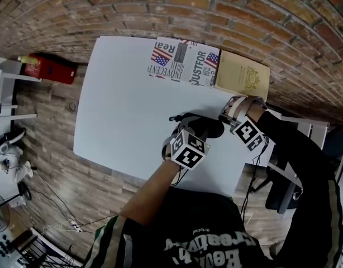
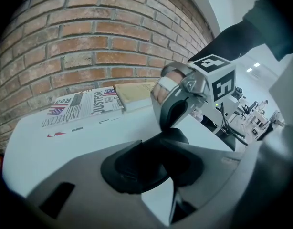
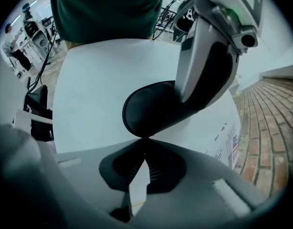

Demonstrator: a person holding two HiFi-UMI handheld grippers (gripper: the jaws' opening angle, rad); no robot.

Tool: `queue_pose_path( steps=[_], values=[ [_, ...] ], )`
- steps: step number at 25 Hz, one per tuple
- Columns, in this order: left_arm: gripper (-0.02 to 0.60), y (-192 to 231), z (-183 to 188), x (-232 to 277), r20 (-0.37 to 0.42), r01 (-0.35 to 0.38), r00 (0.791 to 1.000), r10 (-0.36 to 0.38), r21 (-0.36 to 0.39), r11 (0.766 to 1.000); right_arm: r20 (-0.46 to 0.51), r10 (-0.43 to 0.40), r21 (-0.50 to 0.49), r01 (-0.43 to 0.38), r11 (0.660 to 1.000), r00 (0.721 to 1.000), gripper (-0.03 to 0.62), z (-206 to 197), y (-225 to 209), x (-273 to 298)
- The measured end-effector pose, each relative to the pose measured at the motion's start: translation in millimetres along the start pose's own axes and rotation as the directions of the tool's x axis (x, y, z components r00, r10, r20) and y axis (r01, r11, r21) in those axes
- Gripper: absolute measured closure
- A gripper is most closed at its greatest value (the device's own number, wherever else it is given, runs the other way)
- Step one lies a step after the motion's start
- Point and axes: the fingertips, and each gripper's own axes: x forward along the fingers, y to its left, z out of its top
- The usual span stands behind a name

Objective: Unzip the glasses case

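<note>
Near front edge of surface, black glasses case; left tongs wide, clamping its end; right tongs pinched together at rim, we judge on zipper pull. Next: we drag pull round rim, keeping case steady.

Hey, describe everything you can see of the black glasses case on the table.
The black glasses case is a smooth, rounded, matte oblong shell lying flat on the white table, toward the person's side. It looks closed; its zipper cannot be made out. The left gripper's jaws straddle one end and seem to press its sides. The right gripper's jaws are shut at the other end's rim.
</note>
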Motion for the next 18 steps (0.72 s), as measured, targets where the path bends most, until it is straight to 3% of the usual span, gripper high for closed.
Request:
queue_pose_path(
  steps=[6,12,18],
  values=[
    [0.462,-5,-4,-3,0.043,-0.03,0.999,0.026,0.082,0.996,-0.006,-0.018,0.085,0.019,0.996,1.0,0.579,2,0,-3],
    [0.462,-11,-8,-5,0.03,-0.059,0.998,0.054,0.176,0.983,-0.017,-0.016,0.114,0.017,0.993,1.0,0.579,7,5,-7],
    [0.462,-12,-9,-4,0.031,-0.053,0.998,0.048,0.2,0.978,-0.037,0.011,0.129,-0.006,0.992,0.999,0.58,8,15,-10]
  ],
)
